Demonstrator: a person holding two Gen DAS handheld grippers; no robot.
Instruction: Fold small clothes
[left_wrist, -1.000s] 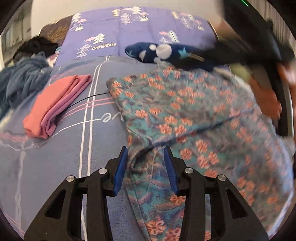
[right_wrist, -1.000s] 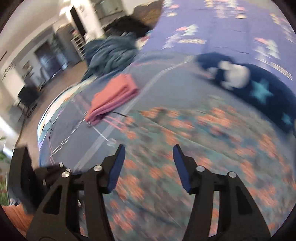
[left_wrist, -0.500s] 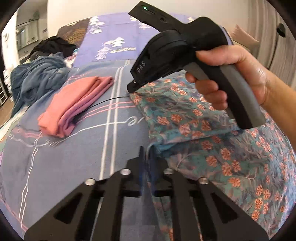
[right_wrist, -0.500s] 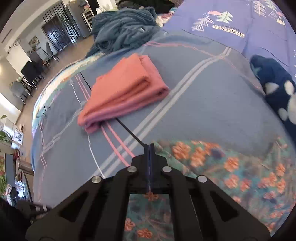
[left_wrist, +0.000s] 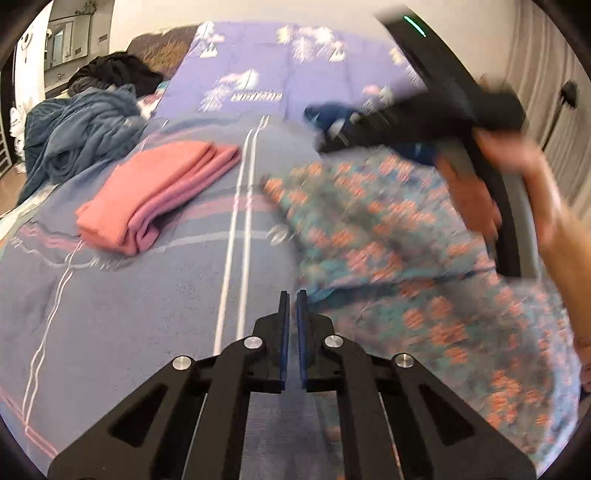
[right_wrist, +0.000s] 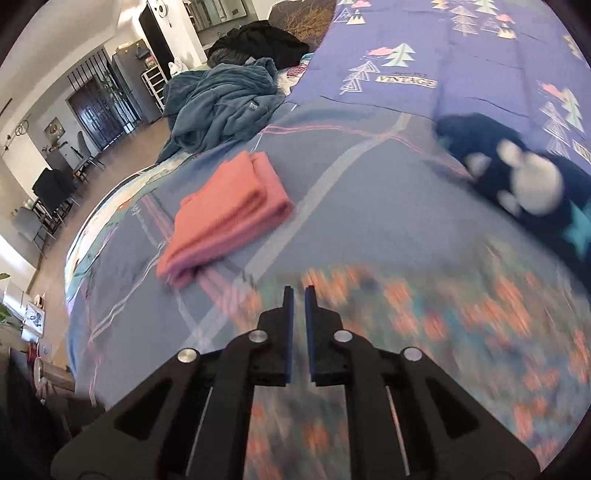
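Observation:
A teal floral garment (left_wrist: 388, 229) lies spread on the bed, blurred by motion. My left gripper (left_wrist: 291, 293) is shut at the garment's near left edge, which meets its right fingertip. A folded pink garment (left_wrist: 155, 192) rests to the left of it. In the right wrist view my right gripper (right_wrist: 298, 288) hovers at the floral garment's (right_wrist: 461, 314) far left edge. Its jaws are opening, a narrow slit apart, and nothing shows pinched between them. A person's hand (left_wrist: 517, 162) holds that gripper, blurred, at the upper right.
A navy garment with stars and white shapes (right_wrist: 535, 199) lies beyond the floral one. A heap of blue blanket (left_wrist: 77, 133) and black clothes (left_wrist: 114, 70) sit at the far left. The bed's grey striped cover (left_wrist: 147, 314) meets a purple duvet (left_wrist: 295, 74) behind.
Both grippers went from wide apart to shut on the floral garment's left edge. Since then the right hand has swung back to the right, and a slit shows between its pads.

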